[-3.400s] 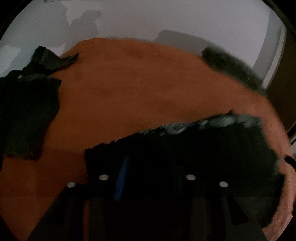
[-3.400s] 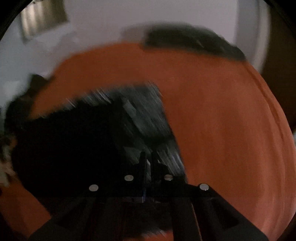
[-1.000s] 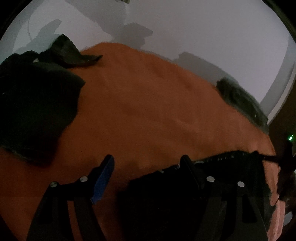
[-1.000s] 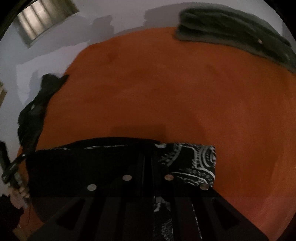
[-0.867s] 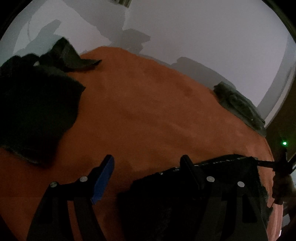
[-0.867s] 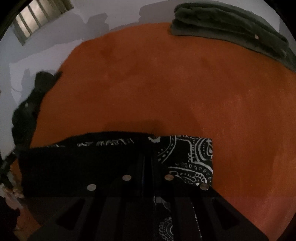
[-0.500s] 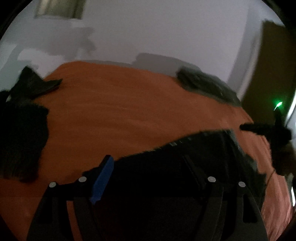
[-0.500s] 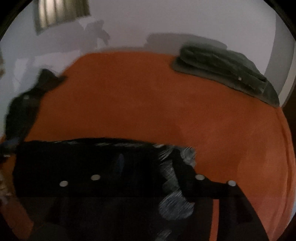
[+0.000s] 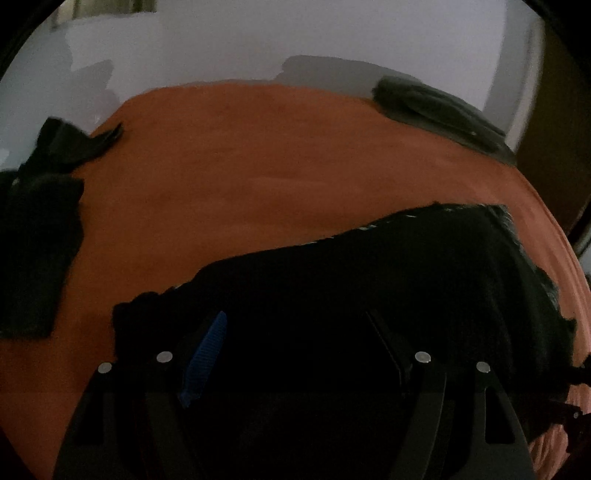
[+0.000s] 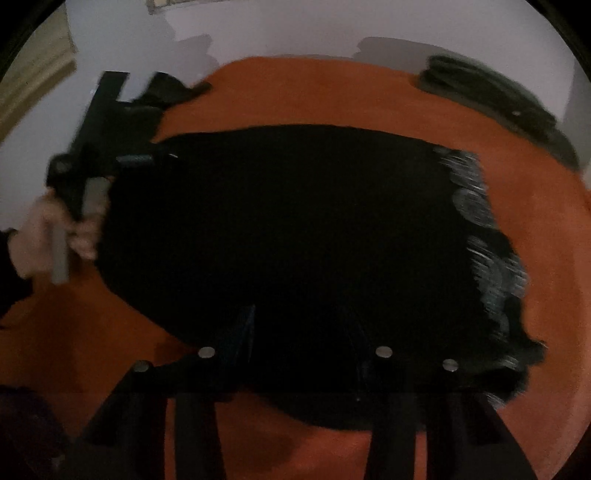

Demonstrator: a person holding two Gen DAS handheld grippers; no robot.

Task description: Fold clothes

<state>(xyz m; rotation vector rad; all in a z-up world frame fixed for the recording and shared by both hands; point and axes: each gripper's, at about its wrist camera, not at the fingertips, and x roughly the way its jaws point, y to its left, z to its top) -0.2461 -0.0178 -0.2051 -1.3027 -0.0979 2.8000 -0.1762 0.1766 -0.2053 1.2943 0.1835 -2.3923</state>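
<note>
Left gripper (image 9: 295,328): jaws spread wide above black garment (image 9: 369,314), gripping nothing.
Right gripper (image 10: 303,321): jaws closing, pads clear of cloth.
Garment: flat on orange bedspread (image 9: 258,177), near side.
Far right: folded grey clothes (image 10: 491,92).

Near centre of bed (image 9: 258,177): cloth (image 10: 295,229) spread flat. Far right corner: folded garment (image 9: 439,110). Left edge: clothes pile (image 9: 37,221), well apart from cloth. Wall (image 9: 295,33) behind bed.
</note>
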